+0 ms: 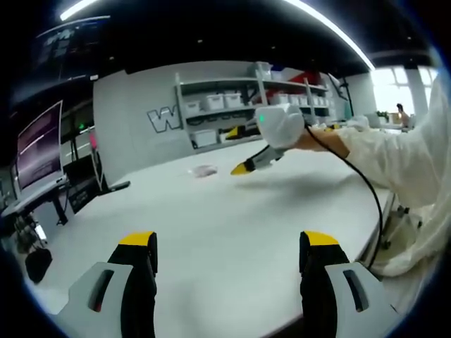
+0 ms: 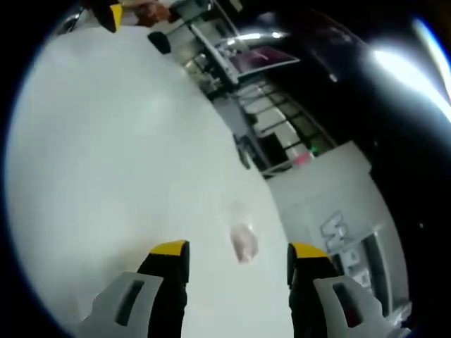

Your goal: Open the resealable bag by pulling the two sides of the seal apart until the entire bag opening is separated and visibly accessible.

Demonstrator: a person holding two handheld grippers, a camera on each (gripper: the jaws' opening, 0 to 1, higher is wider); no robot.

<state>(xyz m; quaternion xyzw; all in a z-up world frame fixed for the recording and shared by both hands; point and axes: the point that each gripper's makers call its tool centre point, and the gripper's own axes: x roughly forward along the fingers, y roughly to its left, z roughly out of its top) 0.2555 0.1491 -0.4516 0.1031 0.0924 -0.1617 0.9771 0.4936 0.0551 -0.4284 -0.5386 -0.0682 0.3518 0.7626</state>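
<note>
On the white bench (image 1: pixel 211 232), well out from the near edge: one resealable bag (image 1: pixel 204 170), small, clear, with something pinkish inside, lying flat. Nothing touches it. Whether its seal is closed cannot be told; it is too small and blurred.

Left hand-held gripper (image 1: pixel 229 243): two dark jaws with yellow tips, standing wide apart, nothing between them. It hangs over bare bench near the edge, well apart from the bag.

Right hand-held gripper (image 1: pixel 243 169): white body, yellow tips, carried by a person's hand (image 1: pixel 320 139) in a white sleeve (image 1: pixel 394 158), a black cable (image 1: pixel 366 186) trailing from it over the bench. In the left gripper view its tips hang just beside the bag, on the side away from the monitor, low over the bench; contact with the bag is not visible. In the right gripper view the same tool (image 2: pixel 238 255) has its jaws wide apart and bare, and the bag (image 2: pixel 244 241) lies on the bench (image 2: pixel 106 162) ahead of them, in line with the gap. In that view the yellow tip of the left gripper (image 2: pixel 113 15) shows at the far side of the bench from the bag.

Beyond the bench from the bag: grey wall with large white lettering (image 1: pixel 163 118); white shelving (image 1: pixel 246 105) with bins and boxes. To one side of the bench: a monitor (image 1: pixel 39 144) on a desk, lit.
</note>
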